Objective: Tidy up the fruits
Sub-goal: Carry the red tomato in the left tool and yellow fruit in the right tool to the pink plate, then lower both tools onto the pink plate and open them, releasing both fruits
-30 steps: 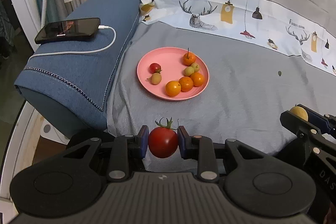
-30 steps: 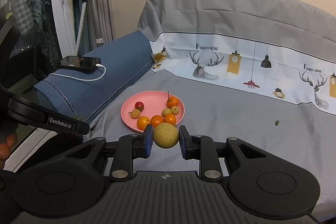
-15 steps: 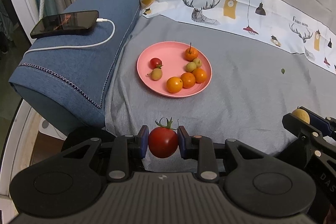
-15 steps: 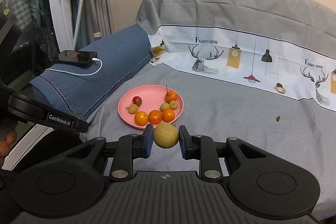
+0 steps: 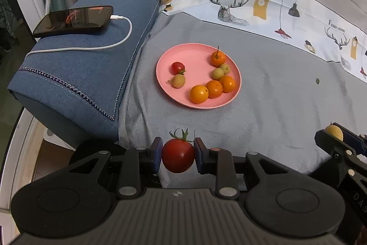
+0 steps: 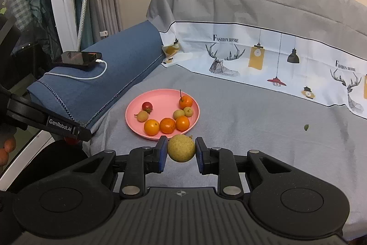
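Observation:
My left gripper [image 5: 178, 155] is shut on a red tomato [image 5: 178, 156] with a green stalk, held above the grey cloth short of the pink plate [image 5: 195, 56]. My right gripper [image 6: 181, 150] is shut on a round yellow-brown fruit [image 6: 181, 148], just in front of the pink plate [image 6: 158, 98]. The plate holds several small oranges, a small red tomato [image 5: 178, 67] and some pale green-yellow fruits. In the left wrist view the right gripper [image 5: 337, 134] shows at the right edge with its fruit.
A grey cloth [image 5: 275, 95] with a printed white band covers the surface. On the left lies a blue cushion [image 5: 91, 56] bearing a black phone [image 5: 73, 21] on a white cable. A small green leaf [image 5: 317, 81] lies on the cloth to the right.
The left gripper has shifted forward with the tomato; the plate now sits lower and nearer in its view. The right gripper has hardly moved.

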